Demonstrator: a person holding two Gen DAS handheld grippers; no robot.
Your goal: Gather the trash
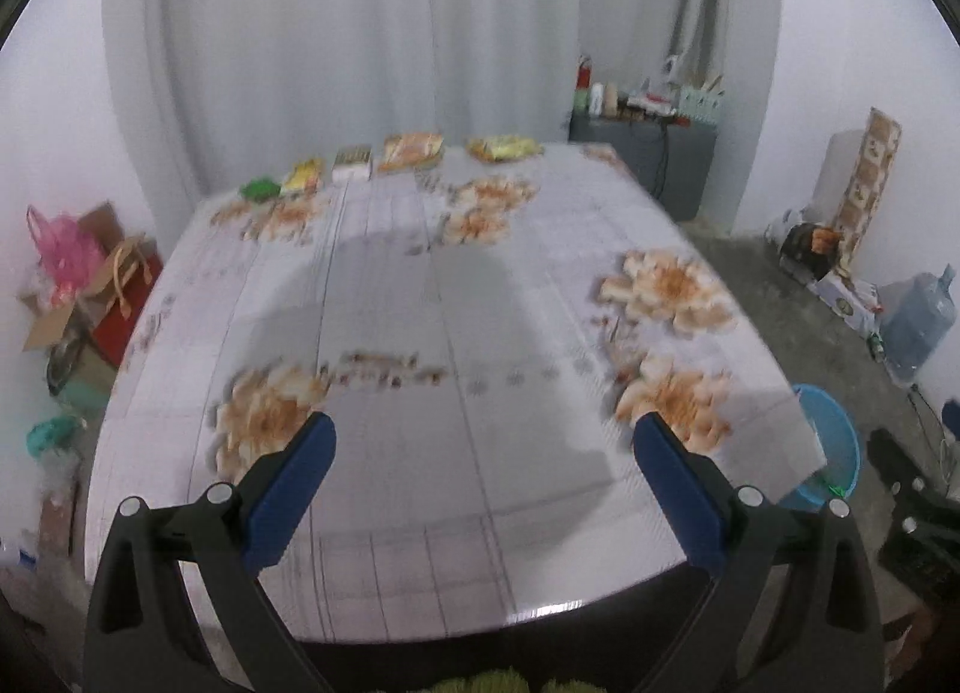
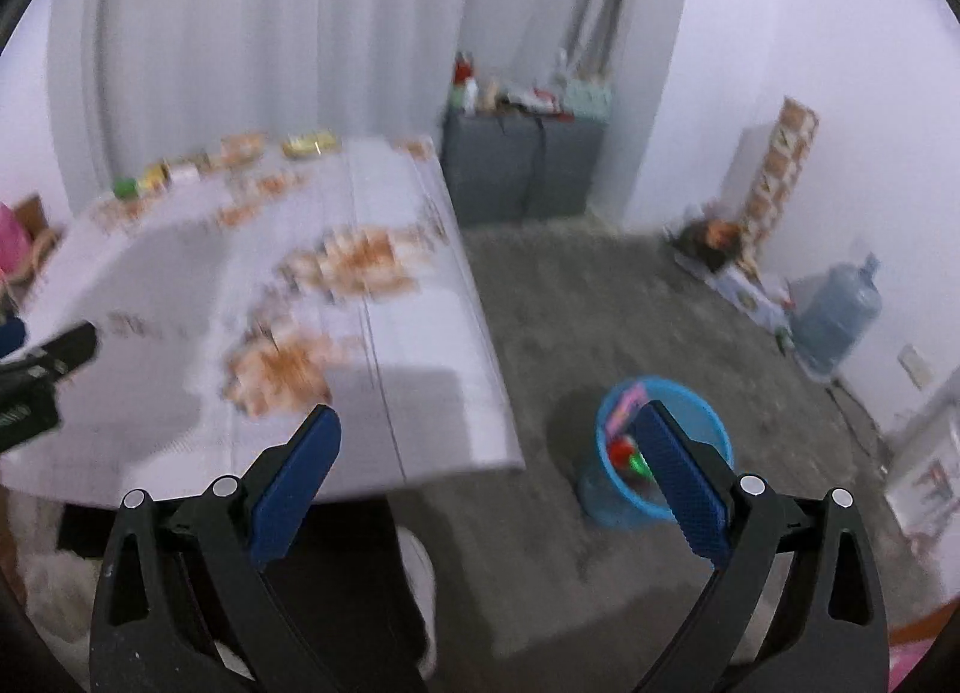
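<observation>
Across the left wrist view, the left gripper [image 1: 483, 435] hangs over the near part of a white counter covered in an orange-flowered cloth [image 1: 420, 303], its blue-padded fingers [image 1: 294, 489] spread wide with nothing between them. Along the counter's far edge lies a row of trash: a small green wrapper [image 1: 260, 188], a yellow packet [image 1: 304, 175], a white flat box [image 1: 352, 163], an orange snack bag [image 1: 413, 150] and a yellow crinkled bag [image 1: 504, 147]. Past the counter's right corner, a blue plastic bucket [image 1: 831, 447] stands on the grey floor, partly hidden by the cloth. A pink plastic bag [image 1: 63, 249] sits among boxes at the left wall.

From the right wrist view, the right gripper [image 2: 486, 423] is also wide, its jaws holding nothing, and it hangs beyond the counter's right edge [image 2: 474, 285]. The blue plastic bucket [image 2: 606, 495] stands on the floor just behind the right finger, with coloured scraps inside [image 2: 624, 450]; what they are is too blurred to tell. The row of trash shows smeared at the far edge [image 2: 228, 153]. The left gripper's black frame [image 2: 42, 369] pokes in from the left. A blue water jug [image 2: 837, 315] stands at the right wall.
</observation>
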